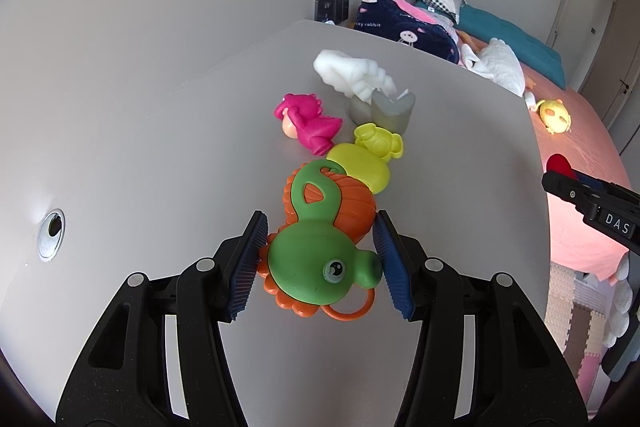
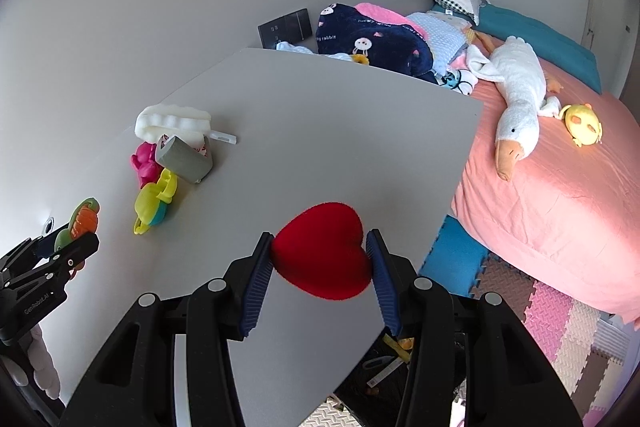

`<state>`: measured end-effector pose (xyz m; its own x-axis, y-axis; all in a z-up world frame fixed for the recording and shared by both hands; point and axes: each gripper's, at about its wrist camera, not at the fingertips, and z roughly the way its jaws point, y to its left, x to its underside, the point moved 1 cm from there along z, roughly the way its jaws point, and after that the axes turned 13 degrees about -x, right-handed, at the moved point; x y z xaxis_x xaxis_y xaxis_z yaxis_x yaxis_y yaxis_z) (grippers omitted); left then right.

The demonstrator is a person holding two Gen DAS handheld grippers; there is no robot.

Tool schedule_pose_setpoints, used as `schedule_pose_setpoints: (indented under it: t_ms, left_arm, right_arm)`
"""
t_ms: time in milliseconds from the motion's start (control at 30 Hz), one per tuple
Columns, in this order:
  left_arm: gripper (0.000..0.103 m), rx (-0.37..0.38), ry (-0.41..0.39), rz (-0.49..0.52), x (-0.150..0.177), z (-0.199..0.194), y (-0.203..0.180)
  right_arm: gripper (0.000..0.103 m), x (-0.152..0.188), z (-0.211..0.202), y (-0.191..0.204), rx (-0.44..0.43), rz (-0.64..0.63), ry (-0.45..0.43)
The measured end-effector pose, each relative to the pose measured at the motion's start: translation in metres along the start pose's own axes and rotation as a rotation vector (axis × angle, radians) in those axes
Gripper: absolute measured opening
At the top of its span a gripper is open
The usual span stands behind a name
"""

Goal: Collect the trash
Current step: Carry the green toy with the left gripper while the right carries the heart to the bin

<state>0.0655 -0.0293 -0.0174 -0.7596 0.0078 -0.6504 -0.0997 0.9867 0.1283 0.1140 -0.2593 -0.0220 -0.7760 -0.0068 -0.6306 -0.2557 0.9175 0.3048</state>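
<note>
Readable text: "DAS" on the right gripper body seen from the left wrist view, "GenRobot.AI" on the left gripper body seen from the right wrist view, "rabbit" on the navy blanket on the bed.

Left gripper was partly open, pads pressed on a green-and-orange toy, held above the grey table. Right gripper was partly open too, clamped on a red plush heart over the table's near edge.

Left on the table, one cluster at the far left: 1 white foam piece, 1 grey tape roll, 1 pink toy, 1 yellow toy. Bed beside the table carried 1 plush goose, 1 yellow chick. Foam mats covered the floor.
</note>
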Motion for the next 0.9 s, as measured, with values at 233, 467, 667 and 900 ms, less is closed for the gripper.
schedule_pose_setpoints:
  t_ms: [233, 467, 667, 900]
  left_arm:
    - [0.054, 0.036, -0.013, 0.04, 0.007, -0.019, -0.029]
    - [0.054, 0.082, -0.023, 0.086, 0.014, -0.033, -0.065]
    - [0.054, 0.122, -0.036, 0.125, 0.018, -0.045, -0.095]
    - [0.054, 0.166, -0.042, 0.17, 0.024, -0.056, -0.128]
  right_arm:
    - [0.049, 0.02, -0.03, -0.008, 0.008, 0.008, -0.016]
    - [0.049, 0.039, -0.06, -0.021, 0.025, 0.029, -0.044]
    - [0.049, 0.05, -0.084, -0.041, 0.057, 0.053, -0.067]
    - [0.049, 0.064, -0.109, -0.067, 0.095, 0.093, -0.09]
